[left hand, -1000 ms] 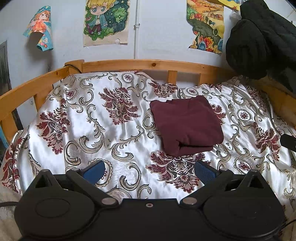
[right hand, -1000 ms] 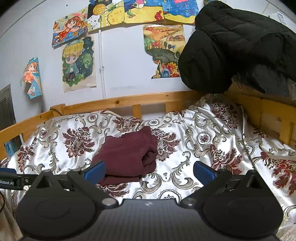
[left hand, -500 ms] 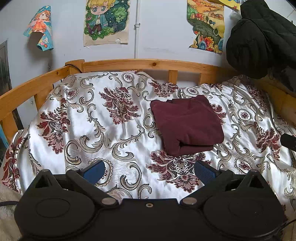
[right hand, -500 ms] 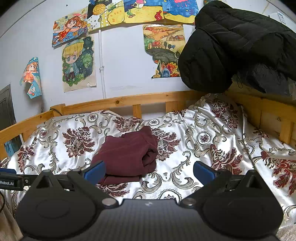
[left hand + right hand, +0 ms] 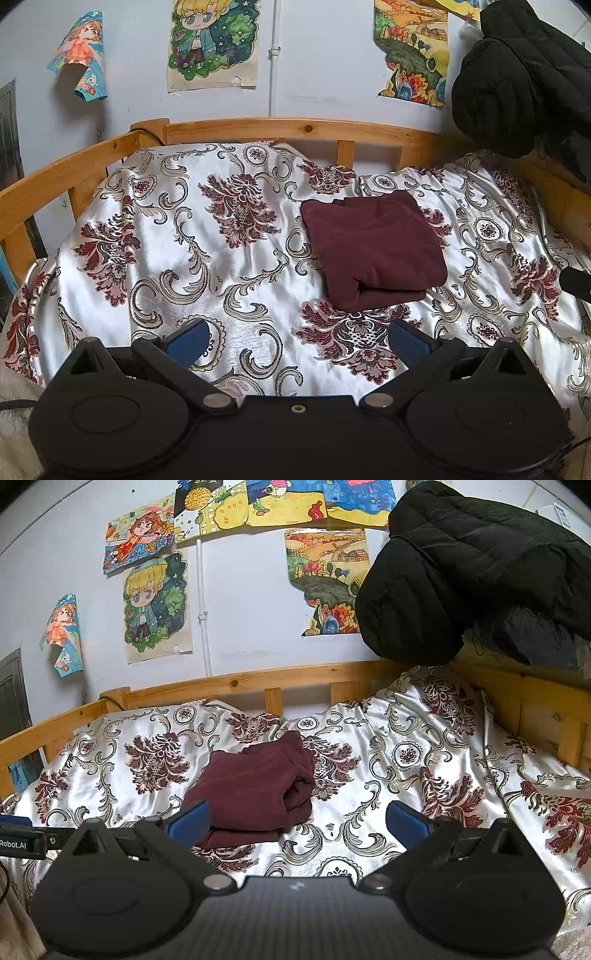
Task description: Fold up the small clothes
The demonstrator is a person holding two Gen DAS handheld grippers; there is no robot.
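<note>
Maroon folded fleece garment (image 5: 373,247) lies finished on the satin floral bedspread (image 5: 229,280); left gripper (image 5: 297,338) and right gripper (image 5: 297,818), wide apart and empty, should retreat without nudging it.

The bedspread (image 5: 229,288) is a glossy, satin-like cloth that catches the light in white sheens, with a woven floral and scroll pattern. The folded maroon garment (image 5: 373,243) on it is soft, matt cloth with a faintly fleecy look. The bed frame (image 5: 295,127) is smooth, varnished pale wood showing knots. The left hand-held gripper (image 5: 295,341) has a matt black plastic body, small shiny metal pivot pins and blue finger pads (image 5: 186,341) with a fine rough texture; the right hand-held gripper (image 5: 297,821) looks the same, its top plate finely woven. The posters (image 5: 159,609) are paper, creased and curling at the edges. The black jacket (image 5: 461,572) is quilted cloth with a slight sheen
</note>
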